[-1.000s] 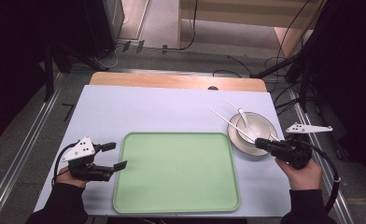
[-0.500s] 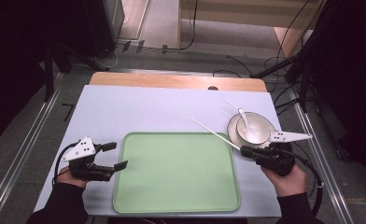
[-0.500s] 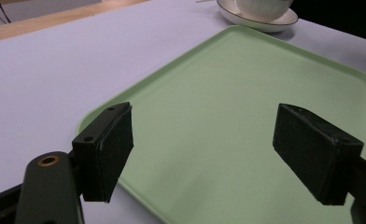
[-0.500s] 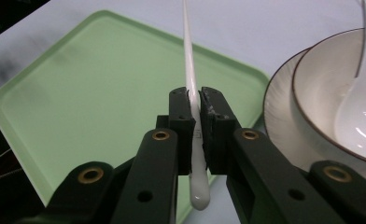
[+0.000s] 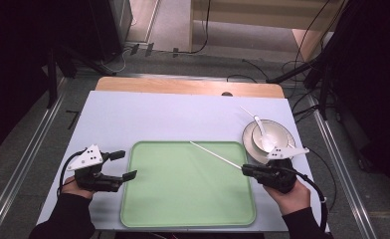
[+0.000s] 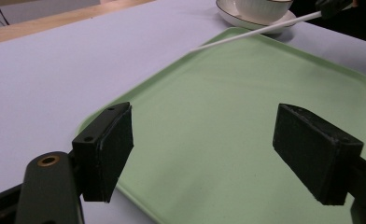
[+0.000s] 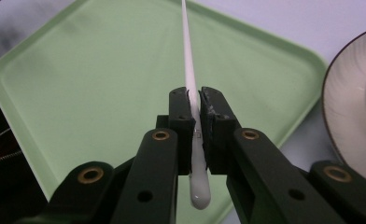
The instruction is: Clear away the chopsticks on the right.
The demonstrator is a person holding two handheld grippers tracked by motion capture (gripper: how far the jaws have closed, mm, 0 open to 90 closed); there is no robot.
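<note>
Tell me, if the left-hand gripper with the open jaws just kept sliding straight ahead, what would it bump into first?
Probably the green tray: the left gripper points over its near edge with nothing between its jaws. How high it rides above the tray is unclear.

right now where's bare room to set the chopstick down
The green tray is bare between the left gripper and the right gripper holding the white chopstick. The table beyond the tray is bare too. It is crowded at the plate with its bowl and spoon.

A wooden board (image 5: 188, 85) borders the table's far edge; cables (image 5: 243, 64) cross the floor.
</note>
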